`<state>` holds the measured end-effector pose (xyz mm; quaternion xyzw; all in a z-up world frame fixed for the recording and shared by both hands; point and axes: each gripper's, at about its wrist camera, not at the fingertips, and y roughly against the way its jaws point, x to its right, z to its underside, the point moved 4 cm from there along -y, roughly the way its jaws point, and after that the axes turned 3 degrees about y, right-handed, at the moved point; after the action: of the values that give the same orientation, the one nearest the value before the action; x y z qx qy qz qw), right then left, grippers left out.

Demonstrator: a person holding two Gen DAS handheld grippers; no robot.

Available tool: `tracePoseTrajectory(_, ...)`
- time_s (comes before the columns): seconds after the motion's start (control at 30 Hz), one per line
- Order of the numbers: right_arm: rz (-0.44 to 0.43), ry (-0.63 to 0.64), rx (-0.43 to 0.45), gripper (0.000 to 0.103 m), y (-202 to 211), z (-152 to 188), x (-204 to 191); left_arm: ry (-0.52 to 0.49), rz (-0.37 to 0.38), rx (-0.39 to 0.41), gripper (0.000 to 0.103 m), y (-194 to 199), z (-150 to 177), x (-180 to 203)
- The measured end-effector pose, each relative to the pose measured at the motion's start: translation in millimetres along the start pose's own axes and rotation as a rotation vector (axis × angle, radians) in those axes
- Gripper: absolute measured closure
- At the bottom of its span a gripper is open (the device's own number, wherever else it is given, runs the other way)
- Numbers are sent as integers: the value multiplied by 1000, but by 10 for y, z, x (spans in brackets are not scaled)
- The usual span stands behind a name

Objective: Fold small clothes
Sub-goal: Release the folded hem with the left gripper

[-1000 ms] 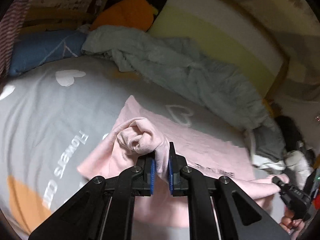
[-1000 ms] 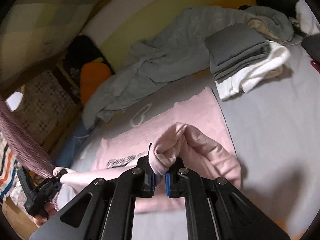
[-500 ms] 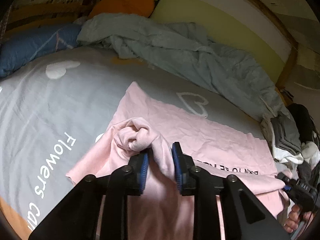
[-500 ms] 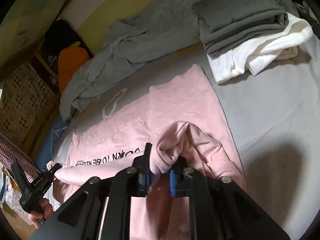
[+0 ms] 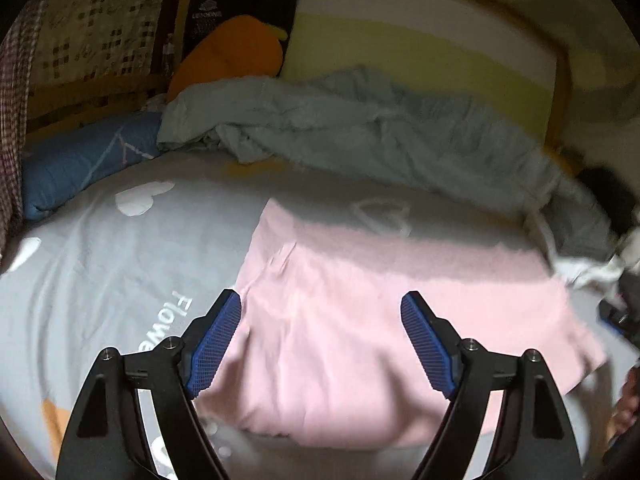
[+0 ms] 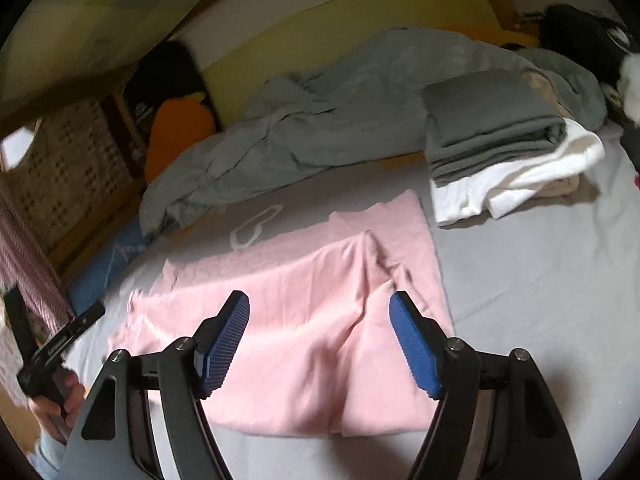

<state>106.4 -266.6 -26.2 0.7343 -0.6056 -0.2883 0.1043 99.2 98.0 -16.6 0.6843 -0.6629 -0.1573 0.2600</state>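
With both the left tool (image 5: pixel 321 312) and right tool (image 6: pixel 319 312) just opened and released, the loosely folded pink cotton garment (image 6: pixel 304 320) could be dragged askew if snagged during withdrawal.

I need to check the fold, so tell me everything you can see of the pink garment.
The pink garment is soft, lightly creased cloth, lying flat on the grey bedsheet with its near part folded over the far part. A crease runs up the top layer. It lies apart from the folded clothes stack. Neither open gripper, left or right, grips it.
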Motion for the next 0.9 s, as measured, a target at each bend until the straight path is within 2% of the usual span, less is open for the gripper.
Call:
tracePoseTrajectory(0.13, 90, 121, -93, 29, -196, 160, -144, -88, -97, -54, 22, -153, 197, 32)
tracePoseTrajectory(0.27, 180, 183, -156, 29, -371, 339, -137, -48, -122, -163, 22, -329, 462, -106)
tracePoseTrajectory(0.4, 224, 235, -160, 29, -328, 516, -153, -60, -138, -143, 21, -239, 573, -138)
tracePoseTrajectory(0.53, 301, 321, -135, 29, -153, 683, -209, -16, -119, -152, 21, -198, 616, -223)
tracePoseTrajectory(0.6, 338, 286, -80, 29, -9, 687, -184, 16, -106, -144, 22, -123, 621, -268)
tracePoseTrajectory(0.67, 322, 194, -4, 29, 188, 642, -113, 66, -66, -138, 21, -9, 637, -314)
tracePoseTrajectory(0.73, 286, 102, 36, 29, 359, 614, -27, 140, -3, -188, 21, 90, 694, -365)
tracePoseTrajectory(0.8, 243, 37, 47, 25, 473, 645, 30, 211, 60, -249, 21, 153, 782, -396)
tracePoseTrajectory(0.9, 186, -40, 3, 23, 514, 747, 114, 274, 98, -264, 21, 221, 837, -439)
